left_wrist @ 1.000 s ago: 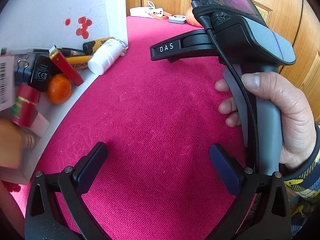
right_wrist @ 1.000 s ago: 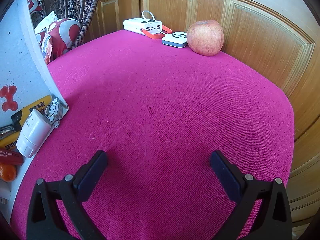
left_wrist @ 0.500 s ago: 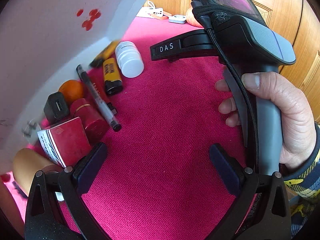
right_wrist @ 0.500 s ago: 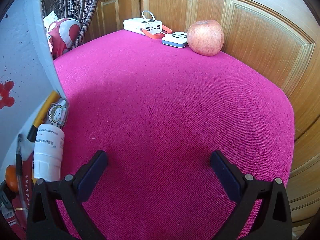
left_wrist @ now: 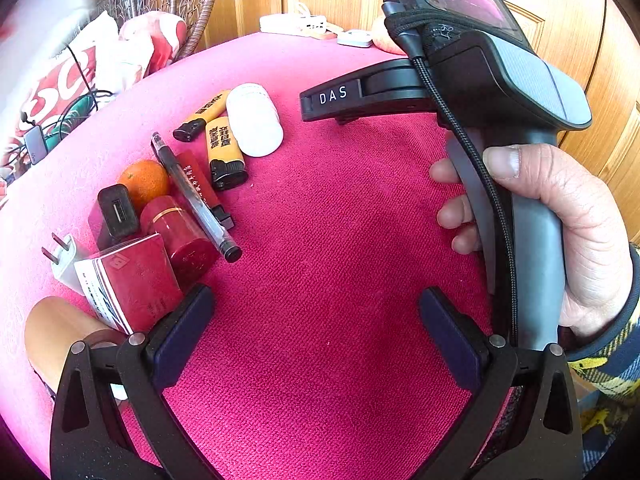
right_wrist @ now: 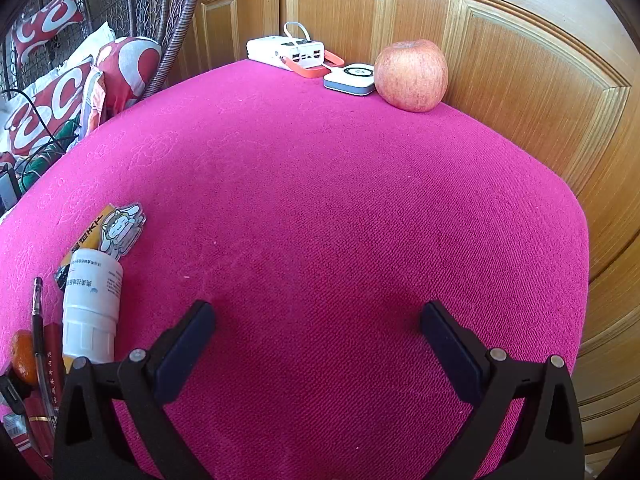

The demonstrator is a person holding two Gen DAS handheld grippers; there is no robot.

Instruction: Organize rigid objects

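A pile of small objects lies on the pink cloth at the left: a white pill bottle (left_wrist: pixel 255 120) (right_wrist: pixel 93 304), two yellow lighters (left_wrist: pixel 224 148), a pen (left_wrist: pixel 196 196), a tangerine (left_wrist: pixel 144 180), a black charger (left_wrist: pixel 116 214), a red cylinder (left_wrist: pixel 180 236), a red box (left_wrist: pixel 132 284), a white plug (left_wrist: pixel 64 258) and a brown tube (left_wrist: pixel 56 336). My left gripper (left_wrist: pixel 316 332) is open and empty, its left finger next to the red box. My right gripper (right_wrist: pixel 318 340) is open and empty over bare cloth; its body (left_wrist: pixel 500 92) shows in the left wrist view.
An apple (right_wrist: pixel 411 75), a white disc device (right_wrist: pixel 352 78) and a white power bank (right_wrist: pixel 288 53) sit at the table's far edge against wooden doors (right_wrist: pixel 520 80). Cushions (right_wrist: pixel 60 96) and a wicker chair stand off the table's left side. A cartoon sticker (right_wrist: pixel 120 230) lies by the bottle.
The white container that held the objects has been lifted away out of view, leaving them spilled on the cloth. Both grippers have stayed still and open.
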